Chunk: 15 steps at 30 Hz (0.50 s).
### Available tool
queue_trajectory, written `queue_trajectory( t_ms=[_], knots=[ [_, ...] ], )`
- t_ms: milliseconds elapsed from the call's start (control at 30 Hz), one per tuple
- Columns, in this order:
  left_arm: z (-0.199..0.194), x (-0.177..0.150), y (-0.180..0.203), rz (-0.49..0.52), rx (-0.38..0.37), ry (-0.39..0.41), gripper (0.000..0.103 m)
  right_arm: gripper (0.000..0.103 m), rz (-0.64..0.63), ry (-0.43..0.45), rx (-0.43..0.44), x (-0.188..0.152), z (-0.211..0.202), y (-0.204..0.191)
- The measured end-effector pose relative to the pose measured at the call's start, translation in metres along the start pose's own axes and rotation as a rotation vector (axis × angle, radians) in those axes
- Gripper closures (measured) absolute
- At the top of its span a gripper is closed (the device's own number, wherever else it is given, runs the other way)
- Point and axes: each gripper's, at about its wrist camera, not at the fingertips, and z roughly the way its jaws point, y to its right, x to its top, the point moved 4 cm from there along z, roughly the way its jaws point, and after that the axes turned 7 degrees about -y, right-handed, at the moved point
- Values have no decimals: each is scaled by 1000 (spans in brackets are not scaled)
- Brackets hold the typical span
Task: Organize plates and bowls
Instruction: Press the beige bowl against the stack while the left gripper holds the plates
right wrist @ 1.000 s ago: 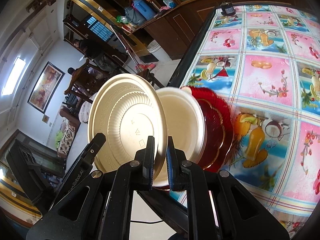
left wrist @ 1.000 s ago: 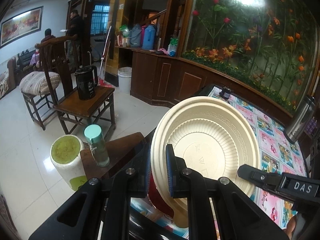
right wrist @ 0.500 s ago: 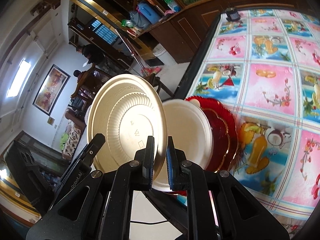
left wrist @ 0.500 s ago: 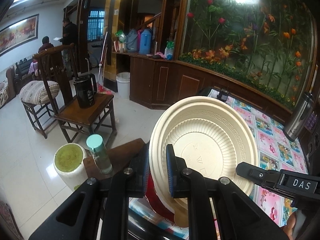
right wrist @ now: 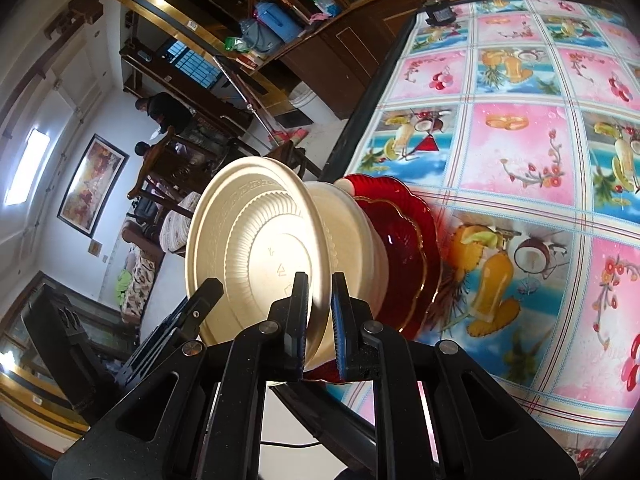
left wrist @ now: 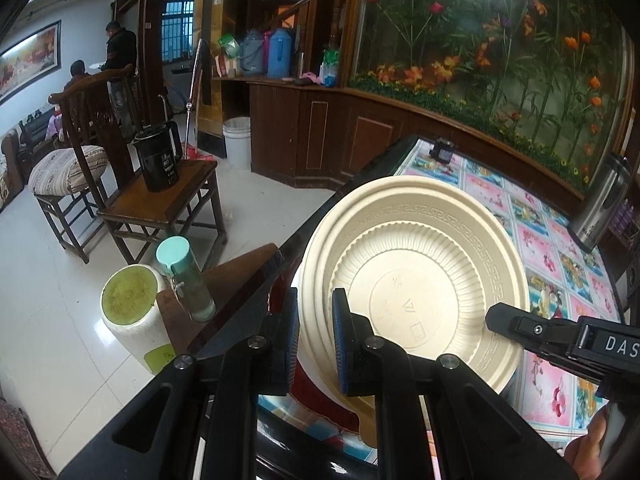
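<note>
Two grippers on one cream plate, and it is up off the table on edge! Start with the big picture: the table (right wrist: 520, 140) wears a bright cloth of pink and blue fruit squares, running off to a dark wooden cabinet below a flower mural. At the table's near corner lies a red glass plate (right wrist: 404, 248) with a scalloped gold edge, and on it sits a cream bowl (right wrist: 352, 240), tipped over on its side. Right against that bowl's rim is the cream plate (left wrist: 412, 292), ribbed underside and key-pattern border facing the left camera, tilted steeply. The left gripper (left wrist: 314, 340) pinches the plate's lower rim, jaws narrow, blue pads pressed on either face. The right gripper (right wrist: 320, 316) clamps the rim too, jaws just as narrow, and its black finger (left wrist: 520, 326) shows in the left view at the plate's right edge. Beyond the table's edge, on the floor side: a wooden chair (left wrist: 160, 200) carrying a black kettle (left wrist: 158, 158), a white jar (left wrist: 134, 312) with a green top, and a small bottle (left wrist: 184, 276) with a mint cap on a brown stool.
</note>
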Motion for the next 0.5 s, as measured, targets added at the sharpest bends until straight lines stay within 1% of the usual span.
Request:
queue_trajectory(
  t_ms=[133,500],
  knots=[
    [4,-3,1,5,7,-16,90,92,2,-10,-9,-1,4,4],
    [7,-6,5,25,37,-14,90,92,10,-27,-3,-2,9,8]
  ],
)
